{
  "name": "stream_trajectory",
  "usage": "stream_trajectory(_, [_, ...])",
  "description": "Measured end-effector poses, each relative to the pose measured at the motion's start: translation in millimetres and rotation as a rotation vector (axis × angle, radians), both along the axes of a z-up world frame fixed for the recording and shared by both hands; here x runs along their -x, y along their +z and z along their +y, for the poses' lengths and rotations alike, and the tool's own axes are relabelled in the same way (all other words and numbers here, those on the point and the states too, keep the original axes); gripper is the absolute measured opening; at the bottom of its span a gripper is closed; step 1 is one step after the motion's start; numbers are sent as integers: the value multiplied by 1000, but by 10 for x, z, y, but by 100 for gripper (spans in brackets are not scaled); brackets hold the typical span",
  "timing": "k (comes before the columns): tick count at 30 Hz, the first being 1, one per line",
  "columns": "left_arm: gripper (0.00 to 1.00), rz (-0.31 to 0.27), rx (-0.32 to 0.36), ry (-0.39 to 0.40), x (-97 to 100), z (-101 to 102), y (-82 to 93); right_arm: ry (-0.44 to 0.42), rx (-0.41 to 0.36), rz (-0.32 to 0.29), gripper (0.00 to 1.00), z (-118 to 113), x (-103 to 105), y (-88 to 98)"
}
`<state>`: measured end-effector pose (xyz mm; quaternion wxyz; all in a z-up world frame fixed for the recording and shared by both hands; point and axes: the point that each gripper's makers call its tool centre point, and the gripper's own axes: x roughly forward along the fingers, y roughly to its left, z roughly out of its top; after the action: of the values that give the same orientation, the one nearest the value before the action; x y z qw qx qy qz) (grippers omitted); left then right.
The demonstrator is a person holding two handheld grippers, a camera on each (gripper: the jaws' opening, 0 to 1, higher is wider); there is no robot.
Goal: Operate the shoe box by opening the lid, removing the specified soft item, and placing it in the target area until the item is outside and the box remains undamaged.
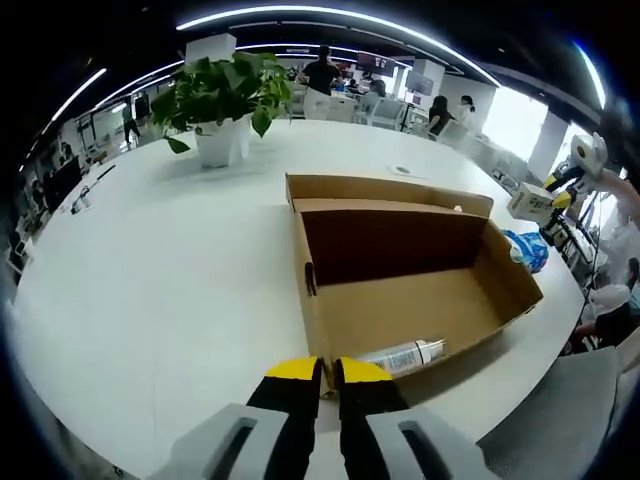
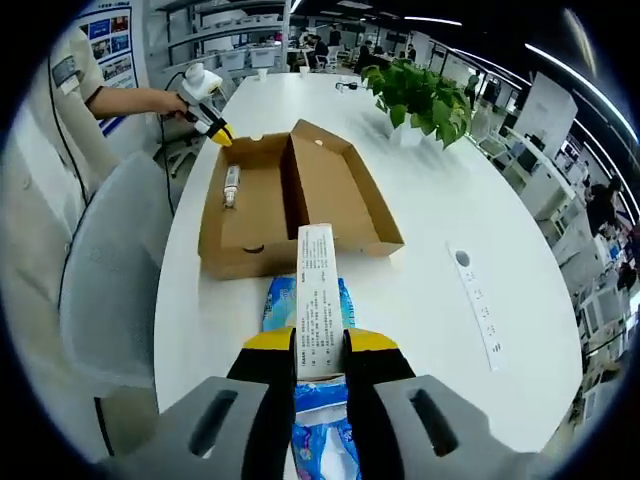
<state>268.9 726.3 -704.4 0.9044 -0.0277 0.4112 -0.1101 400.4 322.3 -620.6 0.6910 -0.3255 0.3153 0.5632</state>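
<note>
Right gripper view: the right gripper (image 2: 321,345) is clenched on a soft blue packet (image 2: 305,300) that bears a long white label strip (image 2: 318,300). The packet lies outside the shoe box (image 2: 290,195), on or just above the white table (image 2: 450,200); contact with the table cannot be told. Its long axis runs from 6 o'clock to 12 o'clock, the far end pointing at the box and just short of its near wall. The box stands open, lid folded back flat beside the tray, with no damage visible. A white tube (image 2: 231,186) rests inside the tray, at 10 o'clock from the packet.

Left gripper view: the left gripper (image 1: 330,372) has its jaws nearly together on nothing, held at the box's near edge.

Judged progress: lid opened and soft item removed; only release in the target area, which is not marked, appears left.
</note>
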Motion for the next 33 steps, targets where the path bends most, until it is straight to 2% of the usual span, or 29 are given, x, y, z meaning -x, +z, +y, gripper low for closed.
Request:
stream_trajectory(15, [6,11,-7,-3,-15,7,-9,-42,64,-7,15,-382,-316,-252])
stream_trajectory(33, [6,32,-20,-22,-16,-1,-15,-82,156,9,15,-865,-555,-636])
